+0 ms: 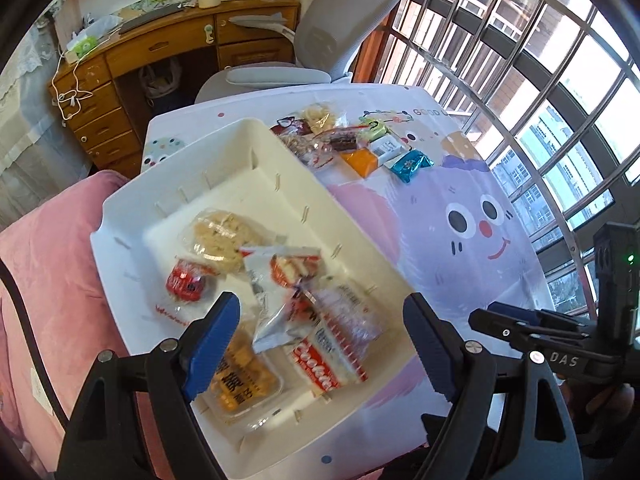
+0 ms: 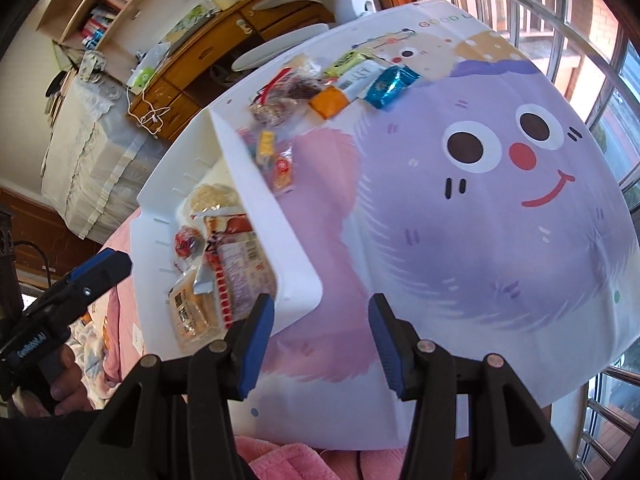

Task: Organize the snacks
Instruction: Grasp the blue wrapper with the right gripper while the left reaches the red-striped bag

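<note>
A white plastic bin [image 1: 240, 168] sits at the table's left edge. It holds a round rice cake [image 1: 220, 236], a red wrapped candy [image 1: 186, 280], a silver and red packet [image 1: 280, 276], a red and white cookie pack [image 1: 332, 356] and an orange snack tray [image 1: 240, 376]. My left gripper [image 1: 320, 312] hovers open above these, with nothing between its blue pads. A pile of loose snacks [image 2: 332, 84] lies on the far side of the table, beyond the bin [image 2: 272, 216]. My right gripper [image 2: 322, 308] is open and empty over the tablecloth, just right of the bin's near corner.
A tablecloth with a purple cartoon face [image 2: 480, 200] covers the table. Pink bedding [image 1: 52, 260] lies left of the bin. A grey office chair [image 1: 340, 28] and a wooden desk [image 1: 160, 48] stand behind. A barred window [image 1: 540, 60] is on the right.
</note>
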Motion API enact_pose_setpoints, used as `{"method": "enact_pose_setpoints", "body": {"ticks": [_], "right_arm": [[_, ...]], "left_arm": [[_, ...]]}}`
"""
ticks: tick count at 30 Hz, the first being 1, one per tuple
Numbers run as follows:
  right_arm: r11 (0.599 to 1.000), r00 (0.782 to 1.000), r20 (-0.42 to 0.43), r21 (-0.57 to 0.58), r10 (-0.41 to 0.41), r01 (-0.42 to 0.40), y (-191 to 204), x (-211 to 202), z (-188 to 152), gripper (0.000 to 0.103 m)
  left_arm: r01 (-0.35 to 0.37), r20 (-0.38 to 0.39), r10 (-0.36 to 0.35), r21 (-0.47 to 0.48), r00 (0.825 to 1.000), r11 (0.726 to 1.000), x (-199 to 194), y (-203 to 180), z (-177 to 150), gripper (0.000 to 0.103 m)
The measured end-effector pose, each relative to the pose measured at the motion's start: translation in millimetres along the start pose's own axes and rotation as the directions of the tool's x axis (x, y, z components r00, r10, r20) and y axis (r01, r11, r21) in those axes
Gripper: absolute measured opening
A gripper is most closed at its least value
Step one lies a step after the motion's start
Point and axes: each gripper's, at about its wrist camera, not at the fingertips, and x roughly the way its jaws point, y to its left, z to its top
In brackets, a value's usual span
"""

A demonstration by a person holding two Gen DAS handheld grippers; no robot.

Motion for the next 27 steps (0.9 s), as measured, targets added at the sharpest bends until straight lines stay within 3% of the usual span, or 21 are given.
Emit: {"method": "enact_pose_setpoints", "body": {"ticks": [11,21,27], "right_arm": [[0.994,0.998,-0.02,0.096,0.061,-0.058,-46,16,55,0.05],[0.973,0.995,-0.022,0.21,0.1,-0.093,-87,45,120,0.05],[0.979,0.997,-0.022,0.194,0.075,-0.069,-97,67,155,0.05]], "left_arm": [[-0.008,-0.059,0.007,-0.029,0.998,1.0,31,-32,78,0.083],[-0.031,-0.169,0.006,-0.145,0.986,0.989,103,-49,143,0.083],[-0.055,-0.201,0.016,-0.188,0.979,0.981,143,-53,167,0.083]]}}
